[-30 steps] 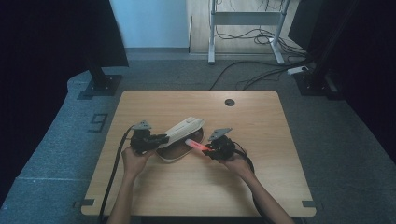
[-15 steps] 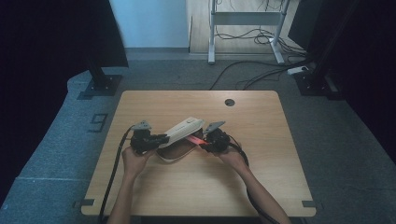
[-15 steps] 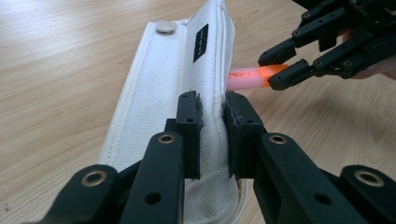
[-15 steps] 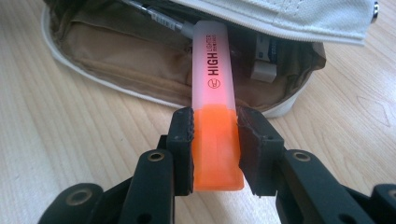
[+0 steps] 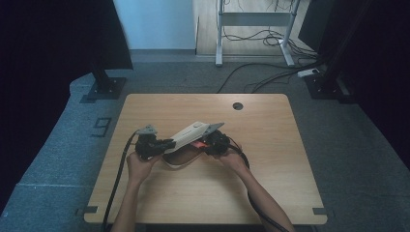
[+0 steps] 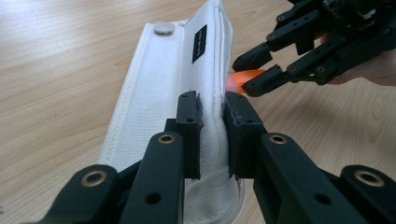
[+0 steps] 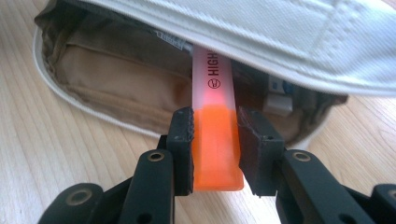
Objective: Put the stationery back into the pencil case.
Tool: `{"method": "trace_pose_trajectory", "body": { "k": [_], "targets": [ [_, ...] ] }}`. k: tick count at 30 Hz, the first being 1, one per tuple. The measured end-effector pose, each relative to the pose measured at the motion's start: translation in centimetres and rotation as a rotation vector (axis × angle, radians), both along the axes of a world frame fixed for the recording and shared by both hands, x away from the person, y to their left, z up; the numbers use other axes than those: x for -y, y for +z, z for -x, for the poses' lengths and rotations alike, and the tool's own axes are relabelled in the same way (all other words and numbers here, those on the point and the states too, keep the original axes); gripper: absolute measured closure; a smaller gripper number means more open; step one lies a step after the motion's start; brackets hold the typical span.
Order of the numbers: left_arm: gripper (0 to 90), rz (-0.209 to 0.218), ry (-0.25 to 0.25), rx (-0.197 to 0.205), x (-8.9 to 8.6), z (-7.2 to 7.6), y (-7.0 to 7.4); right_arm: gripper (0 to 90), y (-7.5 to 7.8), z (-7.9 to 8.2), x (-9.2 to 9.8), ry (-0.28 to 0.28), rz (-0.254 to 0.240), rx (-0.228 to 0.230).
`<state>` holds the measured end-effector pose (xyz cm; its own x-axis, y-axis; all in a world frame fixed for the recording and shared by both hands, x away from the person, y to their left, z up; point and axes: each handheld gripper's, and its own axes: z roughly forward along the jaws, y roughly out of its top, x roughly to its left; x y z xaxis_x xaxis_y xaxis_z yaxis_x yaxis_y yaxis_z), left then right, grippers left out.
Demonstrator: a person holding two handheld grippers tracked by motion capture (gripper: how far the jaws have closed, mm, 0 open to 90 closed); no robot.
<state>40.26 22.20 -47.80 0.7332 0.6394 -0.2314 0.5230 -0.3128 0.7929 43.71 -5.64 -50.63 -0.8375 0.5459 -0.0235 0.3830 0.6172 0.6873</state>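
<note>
On the wooden worktop (image 5: pixel 270 183), left gripper (image 6: pixel 212 135) fingers clamp the white pencil case (image 6: pixel 159 102) flap; right gripper (image 7: pixel 215 144) fingers grip the orange highlighter (image 7: pixel 215 154).

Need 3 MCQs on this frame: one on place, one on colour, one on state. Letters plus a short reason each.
1. Where does the highlighter point?
A. into the open pencil case
B. at the table's cable hole
C. off the table edge

2. What colour is the highlighter's end in the right claw?
A. blue
B. orange
C. green

3. What is the left claw doing?
A. hanging open above the table
B. pinching the case's white flap
C. gripping a cable

Answers:
1 A, the right gripper view shows its tip under the flap at the case's mouth.
2 B, the end between the jaws is bright orange.
3 B, the left gripper view shows white fabric squeezed between both jaws.
</note>
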Motion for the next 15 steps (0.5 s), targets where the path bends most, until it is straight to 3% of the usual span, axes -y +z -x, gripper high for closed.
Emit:
{"method": "trace_pose_trajectory", "body": {
  "k": [10, 15],
  "targets": [
    [77.0, -0.002, -0.004, 0.003, 0.2, 0.0, 0.0, 65.9, -0.3, -0.4, -2.5, 0.033, -0.004, 0.002],
    [77.0, -0.002, 0.002, 0.001, 0.0, 0.0, 0.0, 65.7, -0.6, -0.7, -2.7, 0.028, -0.014, -0.006]
  ]
}}
